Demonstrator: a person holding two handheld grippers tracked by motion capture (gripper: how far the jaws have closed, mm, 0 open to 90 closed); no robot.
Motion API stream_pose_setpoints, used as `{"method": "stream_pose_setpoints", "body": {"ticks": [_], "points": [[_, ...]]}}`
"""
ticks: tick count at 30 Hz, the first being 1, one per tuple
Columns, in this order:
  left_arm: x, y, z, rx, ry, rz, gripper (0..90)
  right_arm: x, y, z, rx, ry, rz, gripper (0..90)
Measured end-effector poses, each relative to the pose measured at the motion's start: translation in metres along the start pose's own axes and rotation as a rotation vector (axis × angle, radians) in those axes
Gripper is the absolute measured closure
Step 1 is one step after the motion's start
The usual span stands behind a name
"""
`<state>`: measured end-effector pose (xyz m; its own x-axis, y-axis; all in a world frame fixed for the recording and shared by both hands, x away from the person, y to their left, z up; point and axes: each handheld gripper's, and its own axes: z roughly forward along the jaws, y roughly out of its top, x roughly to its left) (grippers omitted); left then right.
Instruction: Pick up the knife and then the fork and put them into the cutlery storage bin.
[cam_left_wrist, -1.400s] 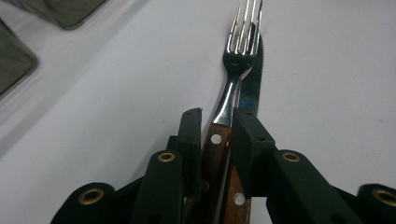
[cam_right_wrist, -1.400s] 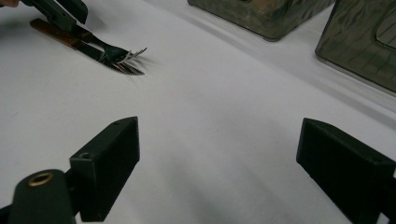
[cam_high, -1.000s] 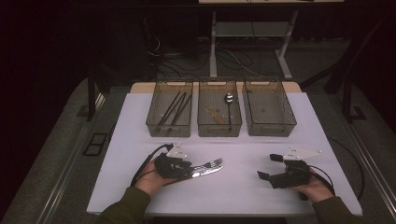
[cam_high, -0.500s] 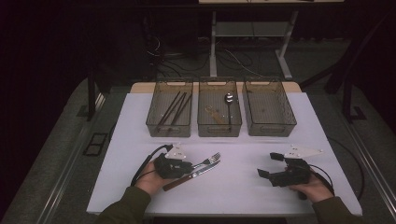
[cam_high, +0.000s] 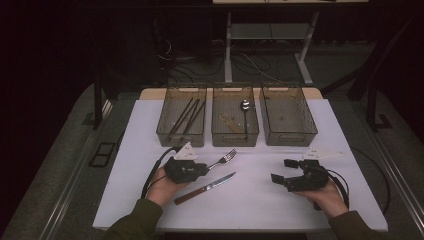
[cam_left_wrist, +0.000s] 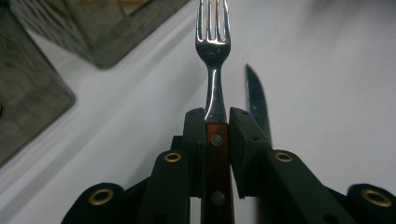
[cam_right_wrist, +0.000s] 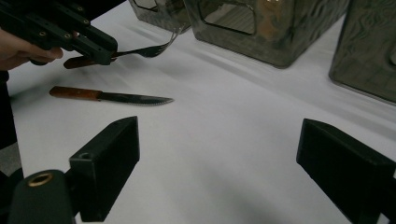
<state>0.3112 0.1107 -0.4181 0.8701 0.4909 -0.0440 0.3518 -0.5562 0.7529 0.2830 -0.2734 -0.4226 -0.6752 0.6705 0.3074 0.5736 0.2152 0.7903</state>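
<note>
Since a second ago the left gripper (cam_high: 202, 168) has lifted the fork (cam_high: 226, 157) off the white table (cam_high: 260, 200); its jaws, just closing, now clamp the wooden handle. The knife (cam_high: 205, 188) lies uncovered just beside. The right gripper (cam_high: 285, 170) hangs with jaws apart, holding nothing. Left bin (cam_high: 181, 117): dark chopsticks. Middle bin (cam_high: 235, 116): a spoon (cam_high: 245, 106). Right bin (cam_high: 287, 115): contents cannot be told.

— What carries it all?
— A white table (cam_high: 320, 135).
— What lies along its far edge?
— Three clear bins side by side: a left bin (cam_high: 181, 135), a middle bin (cam_high: 235, 136), a right bin (cam_high: 289, 136).
— And nearer the near edge?
— A wooden-handled knife (cam_high: 205, 188), flat, left of centre, blade toward the far right corner.
</note>
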Motion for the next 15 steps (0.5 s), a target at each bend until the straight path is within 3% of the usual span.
{"method": "stream_pose_setpoints", "body": {"ticks": [4, 7, 11, 15], "points": [[-0.017, 0.015, 0.005, -0.026, 0.022, 0.018, 77.1, 0.005, 0.008, 0.011, -0.001, 0.023, 0.013, 23.1], [-0.029, 0.025, 0.009, -0.036, 0.031, 0.041, 77.1, 0.008, 0.015, 0.020, -0.009, 0.052, 0.005, 24.6], [-0.040, 0.035, 0.018, -0.051, 0.030, 0.056, 77.1, 0.009, 0.026, 0.033, -0.027, 0.105, 0.030, 33.4], [-0.047, 0.042, 0.023, -0.073, 0.040, 0.063, 77.1, 0.008, 0.034, 0.042, -0.050, 0.108, 0.060, 41.3]]}}
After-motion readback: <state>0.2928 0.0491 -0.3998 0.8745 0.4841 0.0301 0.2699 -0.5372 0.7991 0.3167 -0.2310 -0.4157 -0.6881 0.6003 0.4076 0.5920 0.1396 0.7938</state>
